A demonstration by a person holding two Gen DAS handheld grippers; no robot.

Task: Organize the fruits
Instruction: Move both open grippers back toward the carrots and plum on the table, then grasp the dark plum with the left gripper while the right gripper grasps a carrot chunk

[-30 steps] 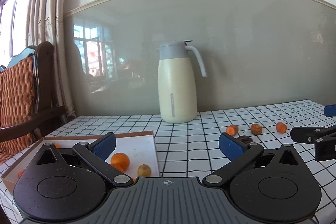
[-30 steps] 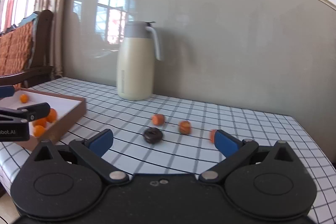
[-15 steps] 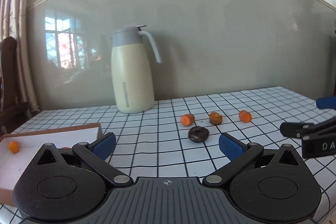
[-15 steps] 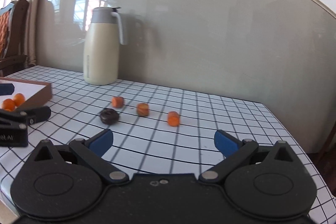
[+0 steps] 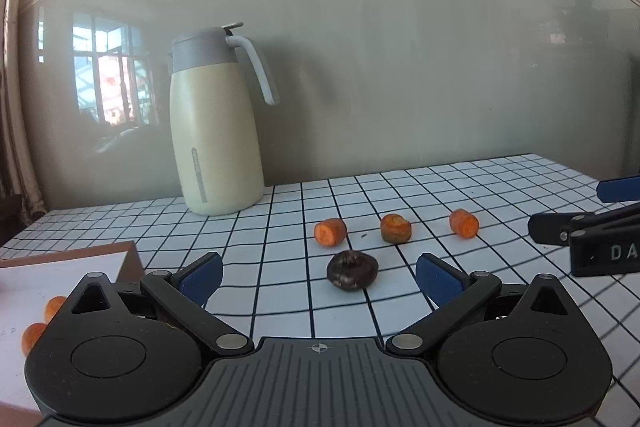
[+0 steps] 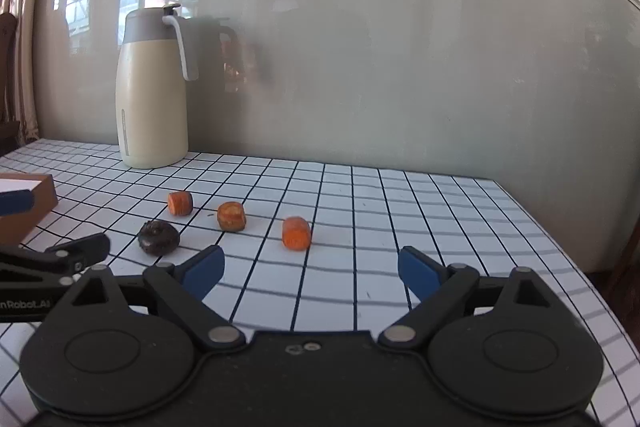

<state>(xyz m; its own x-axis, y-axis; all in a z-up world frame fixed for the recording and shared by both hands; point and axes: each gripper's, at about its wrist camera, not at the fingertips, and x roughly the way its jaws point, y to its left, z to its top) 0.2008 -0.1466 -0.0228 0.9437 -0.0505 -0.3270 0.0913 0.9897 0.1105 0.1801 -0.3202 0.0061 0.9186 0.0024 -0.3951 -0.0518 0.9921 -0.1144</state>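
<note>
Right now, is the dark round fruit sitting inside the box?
No, the dark round fruit lies on the checked tablecloth, apart from the box at the left.

Checked table (image 5: 500, 179) bearing jug (image 5: 216, 131), tray (image 5: 128, 259), three orange pieces (image 5: 330, 231), one dark fruit (image 5: 352, 271).

On the checked tablecloth (image 5: 500, 179), the jug (image 5: 214, 131) stands against the wall. Right of the jug and nearer the camera, three cut pieces (image 5: 395, 227) lie in a row; the round fruit (image 5: 352, 270) lies before them. The box (image 5: 128, 259) lies left of the jug, nearer.
</note>
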